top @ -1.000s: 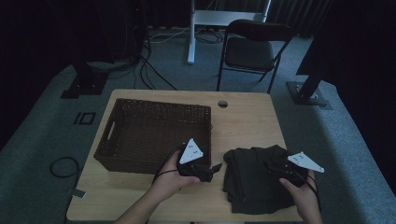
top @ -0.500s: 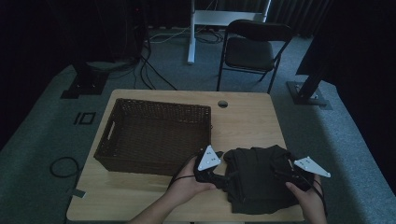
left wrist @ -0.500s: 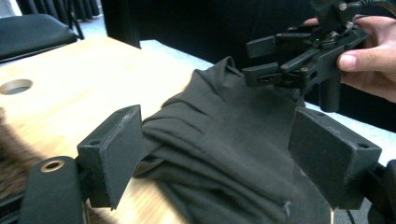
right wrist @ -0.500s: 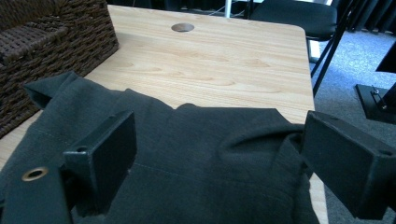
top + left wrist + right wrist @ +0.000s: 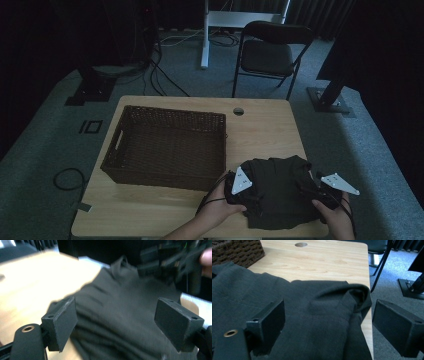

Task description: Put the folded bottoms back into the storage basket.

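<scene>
A dark cloth [image 5: 280,192] lies crumpled on the near right part of the wooden table [image 5: 265,125], just right of the brown wicker basket [image 5: 167,147] and close to the table's front edge. The left gripper [image 5: 248,192] sits at the cloth's left edge and the right gripper [image 5: 311,192] at its right edge, so the cloth lies between the 2 tools. In the left gripper view the 2 black fingers [image 5: 62,322] stand wide apart and released, with the cloth [image 5: 117,322] spread beneath and ahead of them; neither pad presses on the fabric, though that picture is blurred. The other tool [image 5: 175,262] shows at the far side of the cloth there. In the right gripper view the 2 fingers [image 5: 268,325] are likewise spread and released, with a raised fold of the cloth [image 5: 324,322] lying in the gap between them, nearer the left pad, and the right pad hanging past the table's edge over the grey floor [image 5: 392,290].
</scene>
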### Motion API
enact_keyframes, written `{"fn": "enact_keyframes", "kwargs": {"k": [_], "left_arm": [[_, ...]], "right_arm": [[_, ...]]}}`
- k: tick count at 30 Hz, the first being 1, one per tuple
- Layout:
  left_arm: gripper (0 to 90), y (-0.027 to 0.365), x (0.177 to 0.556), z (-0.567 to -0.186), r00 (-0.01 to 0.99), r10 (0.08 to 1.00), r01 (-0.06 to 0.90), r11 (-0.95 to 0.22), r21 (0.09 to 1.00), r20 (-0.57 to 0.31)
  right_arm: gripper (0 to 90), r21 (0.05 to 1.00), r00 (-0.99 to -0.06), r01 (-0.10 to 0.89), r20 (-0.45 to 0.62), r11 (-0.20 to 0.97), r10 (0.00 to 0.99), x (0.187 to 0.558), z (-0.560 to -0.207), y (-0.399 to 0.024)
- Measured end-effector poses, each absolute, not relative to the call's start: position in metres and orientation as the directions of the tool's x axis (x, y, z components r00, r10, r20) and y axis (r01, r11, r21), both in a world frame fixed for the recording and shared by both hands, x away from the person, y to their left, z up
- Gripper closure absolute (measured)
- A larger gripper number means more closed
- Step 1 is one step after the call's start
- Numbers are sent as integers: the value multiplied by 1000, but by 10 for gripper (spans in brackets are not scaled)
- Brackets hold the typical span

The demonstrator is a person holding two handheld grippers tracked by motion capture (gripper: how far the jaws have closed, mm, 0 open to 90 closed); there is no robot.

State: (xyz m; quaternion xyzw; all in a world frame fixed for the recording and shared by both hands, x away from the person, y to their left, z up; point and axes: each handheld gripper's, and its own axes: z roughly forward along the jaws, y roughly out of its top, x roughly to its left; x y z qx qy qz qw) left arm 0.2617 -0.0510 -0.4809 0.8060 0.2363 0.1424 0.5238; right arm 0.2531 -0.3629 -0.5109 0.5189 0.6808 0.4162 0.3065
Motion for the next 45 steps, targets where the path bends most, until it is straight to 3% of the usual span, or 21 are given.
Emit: {"fn": "enact_keyframes", "kwargs": {"k": [9, 12, 27, 38, 45], "left_arm": [[189, -65, 257, -490, 863, 499, 294, -358, 886, -84], [189, -68, 256, -495, 861, 504, 283, -376, 883, -62], [173, -74, 270, -534, 784, 610, 421, -394, 817, -110], [100, -80, 285, -549, 737, 645, 527, -360, 770, -203], [94, -85, 290, -549, 741, 641, 535, -381, 754, -201]], "right_arm": [[109, 877, -274, 468, 27, 109, 961, 254, -521, -365], [109, 874, -274, 472, 25, 112, 961, 256, -523, -364], [109, 846, -273, 516, 14, 134, 962, 264, -537, -365], [109, 824, -282, 547, 11, 151, 959, 272, -548, -361], [109, 811, -288, 565, 19, 154, 958, 275, -549, -361]]}}
